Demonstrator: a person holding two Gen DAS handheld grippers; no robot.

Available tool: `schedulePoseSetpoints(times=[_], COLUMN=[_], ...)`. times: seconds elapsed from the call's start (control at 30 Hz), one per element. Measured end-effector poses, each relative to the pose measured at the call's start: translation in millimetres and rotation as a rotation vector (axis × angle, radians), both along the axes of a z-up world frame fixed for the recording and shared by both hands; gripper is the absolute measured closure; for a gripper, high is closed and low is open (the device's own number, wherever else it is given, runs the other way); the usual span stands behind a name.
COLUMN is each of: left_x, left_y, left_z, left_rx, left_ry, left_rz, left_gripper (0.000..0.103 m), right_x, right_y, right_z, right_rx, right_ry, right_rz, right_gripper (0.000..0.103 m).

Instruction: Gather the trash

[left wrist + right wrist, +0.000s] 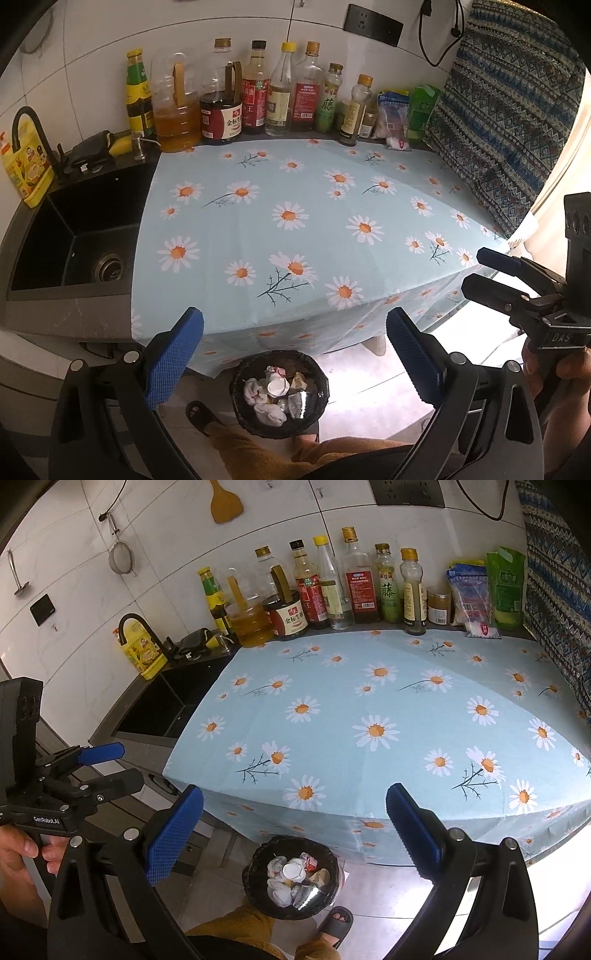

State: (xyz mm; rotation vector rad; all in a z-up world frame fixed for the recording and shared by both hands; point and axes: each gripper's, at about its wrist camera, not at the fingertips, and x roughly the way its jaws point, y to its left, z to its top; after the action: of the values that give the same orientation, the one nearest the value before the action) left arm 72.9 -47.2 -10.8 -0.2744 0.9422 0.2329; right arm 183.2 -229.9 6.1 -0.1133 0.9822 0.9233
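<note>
A black trash bin (279, 395) stands on the floor below the table's front edge, holding crumpled tissues, wrappers and a white cup; it also shows in the right wrist view (291, 877). My left gripper (293, 354) is open and empty, held above the bin in front of the table. My right gripper (293, 830) is open and empty too, beside it. The right gripper appears in the left wrist view (495, 275), the left gripper in the right wrist view (110, 764). The daisy tablecloth (295, 221) carries no loose trash that I can see.
Several sauce and oil bottles (258, 92) line the back wall, with food packets (402, 114) at the right. A black sink (77, 236) with a faucet lies to the left. A patterned cloth (517, 110) hangs at the right. The person's sandalled foot (334, 923) is by the bin.
</note>
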Motion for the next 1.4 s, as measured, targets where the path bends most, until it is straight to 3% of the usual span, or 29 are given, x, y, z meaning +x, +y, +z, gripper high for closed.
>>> schedulePoseSetpoints(times=[0.63,1.4], left_x=[-6.0,-1.7], left_y=[-1.0,-0.6], left_z=[-4.0,-6.7], left_rx=[-0.011,-0.012], left_ry=[0.002,0.013], left_rz=[0.011,0.003], left_gripper=[0.007,0.007], right_x=[-6.1,-0.2], right_y=[5.7,-0.3], right_z=[-4.6,-4.5], right_rx=[-0.012,-0.004], right_ry=[0.006,0.033], right_rz=[0.033,-0.010], right_gripper=[0.005,0.005])
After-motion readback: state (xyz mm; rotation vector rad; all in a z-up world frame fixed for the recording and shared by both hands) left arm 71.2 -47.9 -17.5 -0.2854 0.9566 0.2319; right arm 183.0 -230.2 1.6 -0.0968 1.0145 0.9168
